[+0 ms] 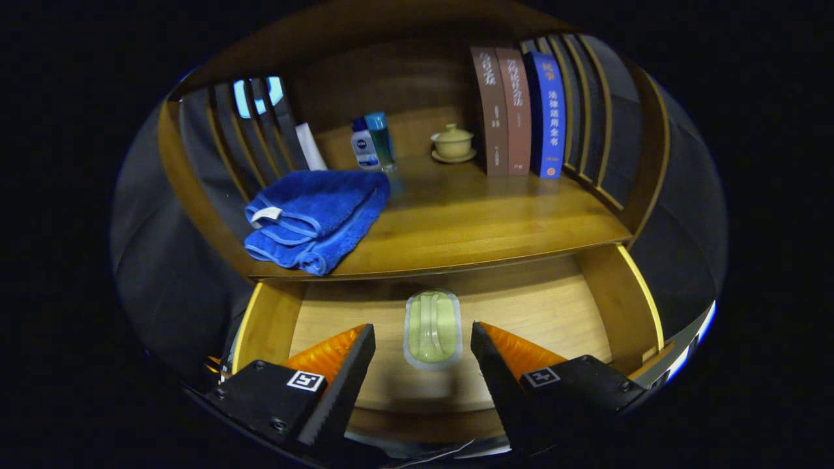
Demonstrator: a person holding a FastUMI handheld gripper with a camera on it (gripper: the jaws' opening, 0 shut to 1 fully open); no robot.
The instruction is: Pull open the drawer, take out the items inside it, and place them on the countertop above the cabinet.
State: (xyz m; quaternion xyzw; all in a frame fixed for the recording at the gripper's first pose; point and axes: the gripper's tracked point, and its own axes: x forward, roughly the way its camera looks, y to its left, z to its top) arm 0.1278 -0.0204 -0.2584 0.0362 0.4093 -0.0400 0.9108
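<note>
Now lower the wide-open, empty gripper (423, 345) straight down so its jaws straddle the green soap dish (432, 327) in the drawer (625, 306), then squeeze evenly.

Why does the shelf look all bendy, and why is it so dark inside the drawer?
In the gripper view the fisheye lens bows the countertop edge; the countertop shades the back of the open drawer; the green packet between the open gripper jaws stays lit and sharp.

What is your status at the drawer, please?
Tongs open, holding nothing. Drawer pulled open; pale green item lies inside, between the fingers. Nothing in the way.
</note>
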